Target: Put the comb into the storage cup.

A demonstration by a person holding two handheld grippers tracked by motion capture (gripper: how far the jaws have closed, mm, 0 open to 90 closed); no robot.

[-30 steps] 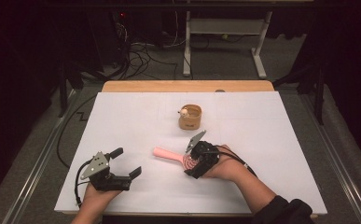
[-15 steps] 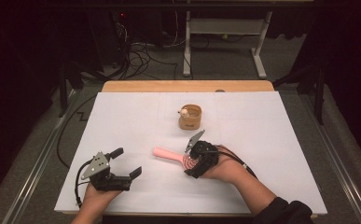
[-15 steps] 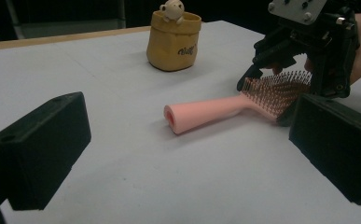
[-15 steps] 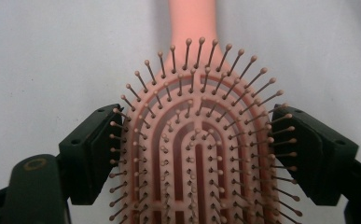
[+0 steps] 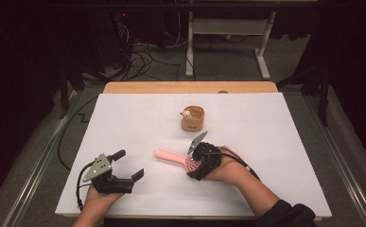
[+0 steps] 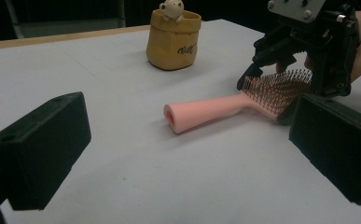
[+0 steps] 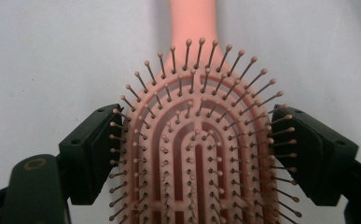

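Nothing has moved since the earlier pictures: both of your hands sit where they were, and the brush lies in the same spot.

Your right claw [image 5: 196,163] is around the head of the pink plastic hairbrush with thin bristles [image 5: 173,159]. In the right gripper view one black jaw sits on each side of the brush head, right up against its edges and in among the outer bristles. It looks clamped on the brush, though the bristles hide the spot where the pads meet the rim, so that is not fully sure. The brush lies flat on the white desk [image 5: 265,137], bristles up, with its handle pointing away from your right hand toward the left.

Your left claw [image 5: 128,165] rests on the desk near the front left edge, well apart from the brush. Its jaws are wide apart with nothing between them.

Behind the brush, near the middle of the desk, stands a small tan pouch with a little toy figure on its rim [image 5: 193,117].
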